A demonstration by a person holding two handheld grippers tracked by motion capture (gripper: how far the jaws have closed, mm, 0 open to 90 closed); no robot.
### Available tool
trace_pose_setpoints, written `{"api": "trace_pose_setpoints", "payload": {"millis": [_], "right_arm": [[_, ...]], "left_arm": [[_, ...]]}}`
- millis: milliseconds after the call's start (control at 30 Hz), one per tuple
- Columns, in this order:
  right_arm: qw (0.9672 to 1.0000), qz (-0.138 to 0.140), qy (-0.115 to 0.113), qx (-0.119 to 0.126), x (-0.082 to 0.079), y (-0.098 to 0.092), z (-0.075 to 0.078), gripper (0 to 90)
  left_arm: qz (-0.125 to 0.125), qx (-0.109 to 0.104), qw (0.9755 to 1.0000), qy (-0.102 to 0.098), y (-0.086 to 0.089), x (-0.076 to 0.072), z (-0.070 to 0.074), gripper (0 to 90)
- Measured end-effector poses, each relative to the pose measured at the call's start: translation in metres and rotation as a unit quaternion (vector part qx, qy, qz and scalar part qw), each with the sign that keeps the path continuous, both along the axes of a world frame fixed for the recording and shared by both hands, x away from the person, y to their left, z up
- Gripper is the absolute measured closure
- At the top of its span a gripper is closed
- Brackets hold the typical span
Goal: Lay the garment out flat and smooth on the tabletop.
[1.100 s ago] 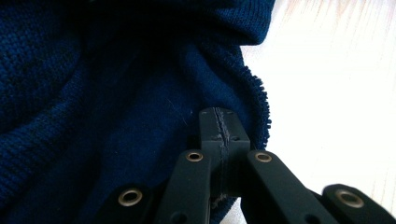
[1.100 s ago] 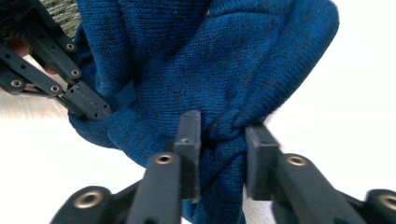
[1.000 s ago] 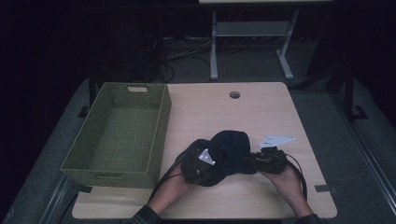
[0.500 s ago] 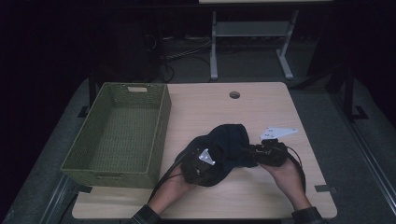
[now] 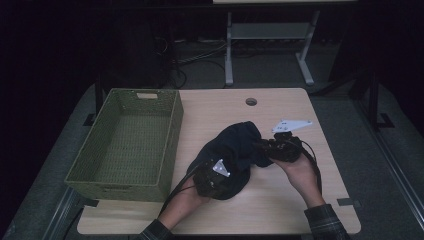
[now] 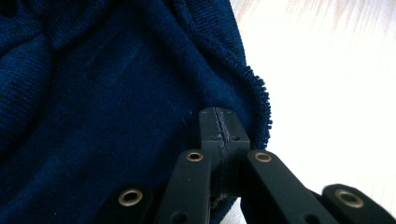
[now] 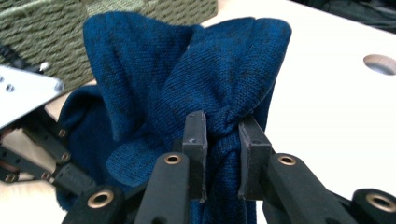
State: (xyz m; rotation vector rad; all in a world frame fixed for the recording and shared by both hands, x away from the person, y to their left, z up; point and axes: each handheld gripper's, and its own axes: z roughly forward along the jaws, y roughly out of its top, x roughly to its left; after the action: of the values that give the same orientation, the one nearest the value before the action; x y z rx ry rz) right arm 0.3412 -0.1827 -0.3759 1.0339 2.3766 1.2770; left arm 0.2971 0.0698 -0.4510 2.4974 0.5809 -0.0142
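Note:
A dark blue knitted cloth (image 5: 235,152) lies bunched on the wooden table (image 5: 285,205), held between both hands. My left gripper (image 5: 212,177) sits at its near left end; in the left gripper view its jaws are pressed together on the cloth's hem (image 6: 254,100). My right gripper (image 5: 270,148) grips the cloth's right end. In the right gripper view a thick fold of the cloth (image 7: 222,88) is pinched between the two pads and stands raised off the table. The left gripper (image 7: 32,135) shows at the left of that view.
A green woven basket (image 5: 127,142) stands on the left side of the table, with nothing in it. A round cable hole (image 5: 251,101) is near the table's far edge. Beyond the table are a white desk frame (image 5: 270,40) and cables on the floor.
My right gripper has risen and moved a little to the right with its fold of cloth, stretching the cloth out between the hands. The left gripper has stayed put.

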Motion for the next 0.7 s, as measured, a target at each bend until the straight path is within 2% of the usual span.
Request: {"api": "trace_pose_setpoints", "payload": {"millis": [333,700], "right_arm": [[0.9999,-0.007,-0.008,-0.01,0.024,0.01,0.011,76.5],[0.9995,-0.023,-0.014,-0.019,0.063,0.018,0.02,76.5]], "left_arm": [[-0.004,0.003,1.0,-0.003,0.0,0.0,0.0,90.0],[-0.004,-0.001,1.0,0.002,0.001,0.001,0.0,90.0]]}}
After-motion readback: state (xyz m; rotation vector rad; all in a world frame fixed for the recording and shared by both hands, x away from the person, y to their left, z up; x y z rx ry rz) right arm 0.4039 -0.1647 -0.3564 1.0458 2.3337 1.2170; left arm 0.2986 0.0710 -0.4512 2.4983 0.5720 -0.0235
